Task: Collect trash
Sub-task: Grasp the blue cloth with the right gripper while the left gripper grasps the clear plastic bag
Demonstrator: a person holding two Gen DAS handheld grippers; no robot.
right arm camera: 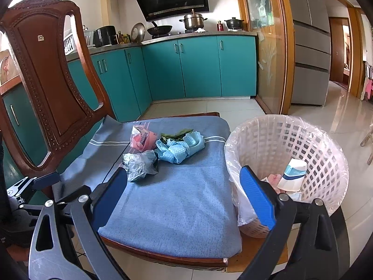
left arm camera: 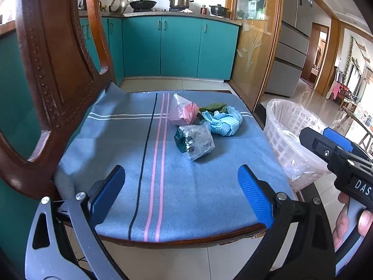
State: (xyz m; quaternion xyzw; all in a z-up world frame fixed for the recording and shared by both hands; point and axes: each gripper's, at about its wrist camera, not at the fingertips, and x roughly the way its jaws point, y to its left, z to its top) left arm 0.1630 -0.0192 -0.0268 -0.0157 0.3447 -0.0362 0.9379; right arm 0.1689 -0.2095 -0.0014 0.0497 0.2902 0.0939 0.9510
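Observation:
Trash lies on a blue cushion [left arm camera: 186, 175] on a wooden chair: a pink wrapper in clear plastic [left arm camera: 183, 113], a crumpled light-blue cloth [left arm camera: 223, 121], green leaves [left arm camera: 213, 107] and a dark crumpled plastic bag [left arm camera: 194, 141]. They also show in the right wrist view: the wrapper [right arm camera: 142, 140], the cloth [right arm camera: 179, 148], the bag [right arm camera: 139, 164]. My left gripper [left arm camera: 181, 196] is open and empty above the cushion's front edge. My right gripper [right arm camera: 184, 198] is open and empty, between the cushion and a white lined basket [right arm camera: 326, 144] holding a paper cup [right arm camera: 292, 175].
The carved chair back [left arm camera: 46, 70] rises on the left. The basket [left arm camera: 286, 126] stands on the floor right of the chair. Teal kitchen cabinets [left arm camera: 177, 46] and a glass door [left arm camera: 254, 46] are behind. The right gripper's body [left arm camera: 338, 156] shows at the right.

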